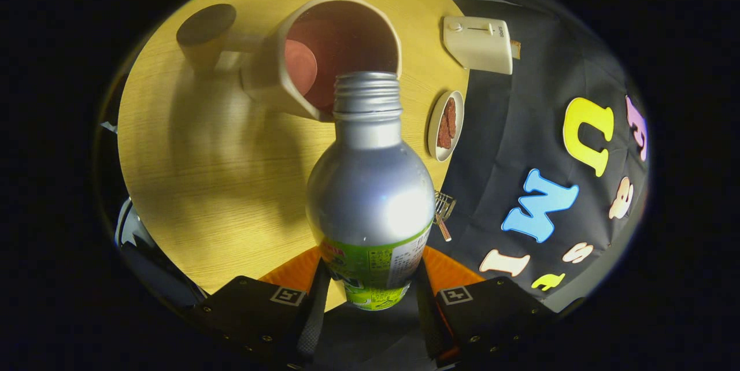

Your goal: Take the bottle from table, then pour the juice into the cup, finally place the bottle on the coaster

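Bottle (370, 186) base hidden between fingers (315, 296) of hand-held gripper (370, 296), which press on both its sides; label print too small to tell. Bottle neck covers near rim of cup (324, 56). Whether liquid runs out: cannot tell. Near worktop (202, 174) edge hidden behind gripper body. Small wire object (443, 209) at worktop's right edge half behind bottle, unclear what.

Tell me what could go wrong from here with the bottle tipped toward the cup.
1. The bottle, clamped between the gripper fingers, has its open neck just at the near rim of the cup; juice could run down the rim onto the wooden table.
2. The fingers grip low on the label end, so the smooth metal body might slip.
3. The neck could knock the cup over.
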Available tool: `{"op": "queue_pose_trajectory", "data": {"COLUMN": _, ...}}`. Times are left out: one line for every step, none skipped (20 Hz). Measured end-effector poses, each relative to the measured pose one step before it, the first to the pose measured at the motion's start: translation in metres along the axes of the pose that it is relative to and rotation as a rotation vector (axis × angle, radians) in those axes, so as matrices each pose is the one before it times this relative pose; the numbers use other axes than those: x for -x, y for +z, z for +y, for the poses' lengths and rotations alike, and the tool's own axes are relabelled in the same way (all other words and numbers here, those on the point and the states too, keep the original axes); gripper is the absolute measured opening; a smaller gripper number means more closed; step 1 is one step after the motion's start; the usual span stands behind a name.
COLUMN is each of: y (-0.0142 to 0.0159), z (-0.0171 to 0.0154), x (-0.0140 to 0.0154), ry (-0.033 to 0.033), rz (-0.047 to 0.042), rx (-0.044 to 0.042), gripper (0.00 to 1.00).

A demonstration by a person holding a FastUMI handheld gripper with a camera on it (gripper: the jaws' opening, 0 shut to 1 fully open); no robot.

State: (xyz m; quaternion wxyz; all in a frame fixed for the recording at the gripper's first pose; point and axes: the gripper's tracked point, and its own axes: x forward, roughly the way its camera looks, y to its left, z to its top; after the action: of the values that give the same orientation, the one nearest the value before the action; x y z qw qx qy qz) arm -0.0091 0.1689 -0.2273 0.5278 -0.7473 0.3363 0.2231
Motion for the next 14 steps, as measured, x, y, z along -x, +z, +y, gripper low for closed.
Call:
{"op": "queue_pose_trajectory", "data": {"y": 0.0019, "z": -0.00168, "x": 0.00037, "ry": -0.00312, "rz": 0.00226, "rx": 0.01248, "gripper": 0.69}}
{"op": "queue_pose_trajectory", "data": {"y": -0.00013, "z": -0.00255, "x": 0.00048, "ry": -0.00648, "rz": 0.00437, "rx": 0.01805, "gripper": 0.69}}
{"op": "queue_pose_trajectory", "data": {"y": -0.00168, "z": -0.00217, "x": 0.00178, "ry": -0.00528, "rz": 0.00739, "rx": 0.01553, "gripper": 0.69}}
{"op": "queue_pose_trajectory", "data": {"y": -0.00226, "z": -0.0006, "x": -0.00035, "ry": -0.0041, "rz": 0.01147, "rx": 0.00878, "gripper": 0.69}}
{"op": "queue_pose_trajectory", "data": {"y": -0.00153, "z": -0.00233, "x": -0.00045, "ry": -0.00557, "rz": 0.00879, "rx": 0.0058, "gripper": 0.69}}
{"op": "queue_pose_trajectory", "data": {"y": -0.0016, "z": -0.00223, "x": -0.00067, "ry": -0.00367, "rz": 0.00632, "rx": 0.00311, "gripper": 0.69}}
{"op": "queue_pose_trajectory", "data": {"y": -0.00134, "z": -0.00138, "x": -0.00114, "ry": -0.00033, "rz": 0.00437, "rx": 0.00271, "gripper": 0.69}}
{"op": "queue_pose_trajectory", "data": {"y": -0.00126, "z": -0.00181, "x": 0.00104, "ry": -0.00215, "rz": 0.00499, "rx": 0.00577, "gripper": 0.69}}
{"op": "queue_pose_trajectory", "data": {"y": -0.00154, "z": -0.00163, "x": 0.00095, "ry": -0.00135, "rz": 0.00702, "rx": 0.00972, "gripper": 0.69}}
{"op": "queue_pose_trajectory", "data": {"y": 0.00021, "z": -0.00107, "x": -0.00053, "ry": -0.00147, "rz": 0.00109, "rx": 0.00676, "gripper": 0.69}}
{"op": "queue_pose_trajectory", "data": {"y": -0.00075, "z": -0.00117, "x": 0.0006, "ry": -0.00209, "rz": 0.00218, "rx": 0.00534, "gripper": 0.69}}
{"op": "queue_pose_trajectory", "data": {"y": 0.00039, "z": -0.00044, "x": -0.00063, "ry": -0.00223, "rz": -0.00021, "rx": 0.00505, "gripper": 0.69}}
{"op": "queue_pose_trajectory", "data": {"y": 0.00053, "z": -0.00185, "x": -0.00008, "ry": -0.00186, "rz": 0.00218, "rx": 0.00565, "gripper": 0.69}}
{"op": "queue_pose_trajectory", "data": {"y": 0.0002, "z": -0.00126, "x": -0.0002, "ry": -0.00268, "rz": 0.00108, "rx": 0.00642, "gripper": 0.69}}
